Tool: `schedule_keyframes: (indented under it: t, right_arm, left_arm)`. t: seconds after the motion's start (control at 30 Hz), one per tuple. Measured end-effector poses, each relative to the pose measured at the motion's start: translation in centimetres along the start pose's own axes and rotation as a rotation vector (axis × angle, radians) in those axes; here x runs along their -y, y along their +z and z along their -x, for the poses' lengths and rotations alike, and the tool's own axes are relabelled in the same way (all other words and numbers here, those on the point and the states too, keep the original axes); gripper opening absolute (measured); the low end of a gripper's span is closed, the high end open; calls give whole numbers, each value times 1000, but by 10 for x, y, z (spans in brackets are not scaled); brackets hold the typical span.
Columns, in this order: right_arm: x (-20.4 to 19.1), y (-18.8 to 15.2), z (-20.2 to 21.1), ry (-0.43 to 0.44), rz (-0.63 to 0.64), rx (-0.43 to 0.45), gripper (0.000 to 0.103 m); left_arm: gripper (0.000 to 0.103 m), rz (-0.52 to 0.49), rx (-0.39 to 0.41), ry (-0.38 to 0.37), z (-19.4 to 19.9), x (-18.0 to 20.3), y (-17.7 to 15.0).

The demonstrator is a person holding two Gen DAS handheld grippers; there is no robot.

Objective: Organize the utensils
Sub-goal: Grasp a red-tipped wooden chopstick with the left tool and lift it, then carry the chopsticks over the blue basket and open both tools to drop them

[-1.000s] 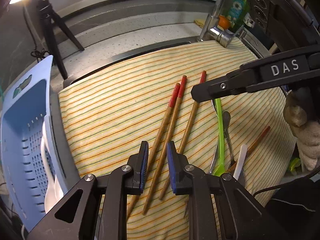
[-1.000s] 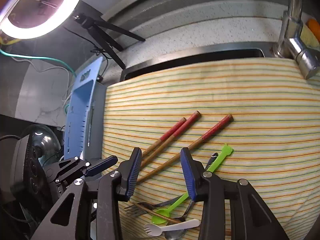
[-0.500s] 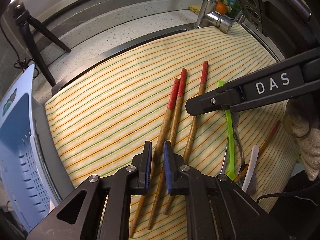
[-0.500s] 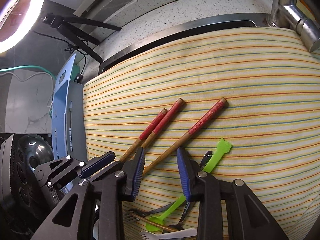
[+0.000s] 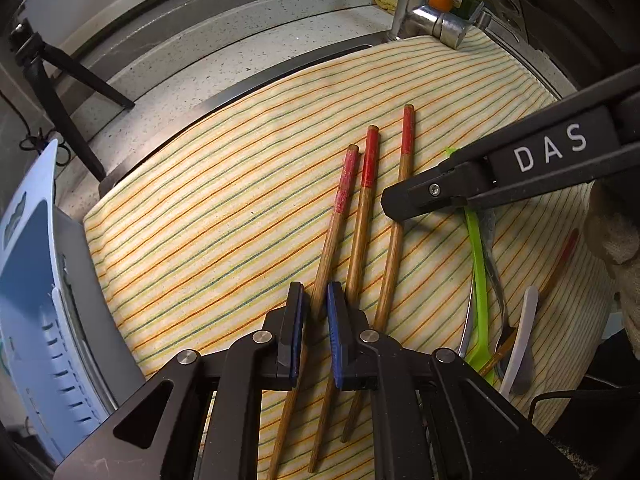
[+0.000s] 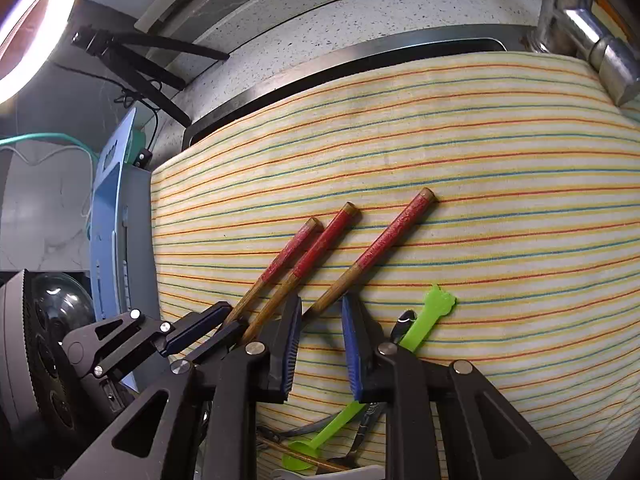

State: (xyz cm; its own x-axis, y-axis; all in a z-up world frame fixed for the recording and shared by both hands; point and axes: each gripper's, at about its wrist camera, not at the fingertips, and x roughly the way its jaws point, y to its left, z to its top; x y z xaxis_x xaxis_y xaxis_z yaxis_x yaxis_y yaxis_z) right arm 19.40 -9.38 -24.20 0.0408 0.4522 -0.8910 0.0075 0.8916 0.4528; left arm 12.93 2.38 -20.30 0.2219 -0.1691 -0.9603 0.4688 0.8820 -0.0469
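Left tongs: narrowed onto one chopstick. Right tongs: just closing around another, gap visible. Three round wooden chopsticks, red-lacquered tops, on striped woven cloth. One green plastic spoon. One blue perforated basket, left.

Three red-tipped wooden chopsticks lie side by side, a green fork beside them.

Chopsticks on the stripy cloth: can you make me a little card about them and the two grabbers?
left chopstick: clamped in the shut left gripper
middle chopstick: lying free on the striped cloth
right chopstick: between the open jaws of the right gripper, which have just been closing
green spoon: beside the right gripper, untouched
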Motion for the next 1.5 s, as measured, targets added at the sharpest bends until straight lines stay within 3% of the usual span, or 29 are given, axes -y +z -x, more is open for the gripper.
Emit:
schedule_keyframes:
  t: [0.57,0.73,1.07,1.3,1.5]
  right_arm:
    - [-12,1,-4,-75,16,47,17]
    - [-21,-4,-5,-109,75,71,17]
    - [5,-12,16,132,-52,95,9]
    - [-6,-12,37,183,-36,125,7]
    - [-30,-13,60,178,55,176,7]
  left_arm:
    - [7,107,24,-9,3,-18,-7]
    - [6,110,56,1,1,-16,-5]
    - [6,200,154,-35,32,-23,-24]
    - [6,247,223,-55,63,-30,-37]
    - [6,292,287,-52,89,-43,-46]
